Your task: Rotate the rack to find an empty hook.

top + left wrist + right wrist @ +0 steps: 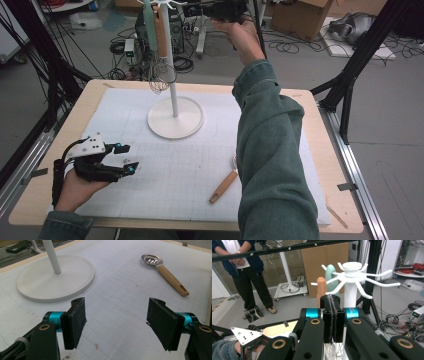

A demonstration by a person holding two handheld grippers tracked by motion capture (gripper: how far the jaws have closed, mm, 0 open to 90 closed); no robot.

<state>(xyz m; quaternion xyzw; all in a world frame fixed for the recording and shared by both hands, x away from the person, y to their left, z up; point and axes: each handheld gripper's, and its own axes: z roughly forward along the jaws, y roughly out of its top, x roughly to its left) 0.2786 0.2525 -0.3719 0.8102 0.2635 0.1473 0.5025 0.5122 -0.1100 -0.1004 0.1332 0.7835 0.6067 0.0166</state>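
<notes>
In the high view, the left gripper [126, 157] rests on the near left of the surface [310, 150], jaws apart and holding nothing. The right gripper [220, 11] is raised far up by the top of the white rack [175, 117].

In the left gripper view, a wooden-handled strainer [165, 271] lies far right.

In the right gripper view, the jaws are pressed together with nothing between them, just before the rack's hooks [372, 280], where a wooden handle [321, 288] hangs.

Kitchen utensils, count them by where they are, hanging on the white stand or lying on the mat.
Hanging on the white stand: 3, the whisk, the wooden handle and the green handle.
Lying on the mat: 1, the strainer spoon.
Total: 4
</notes>
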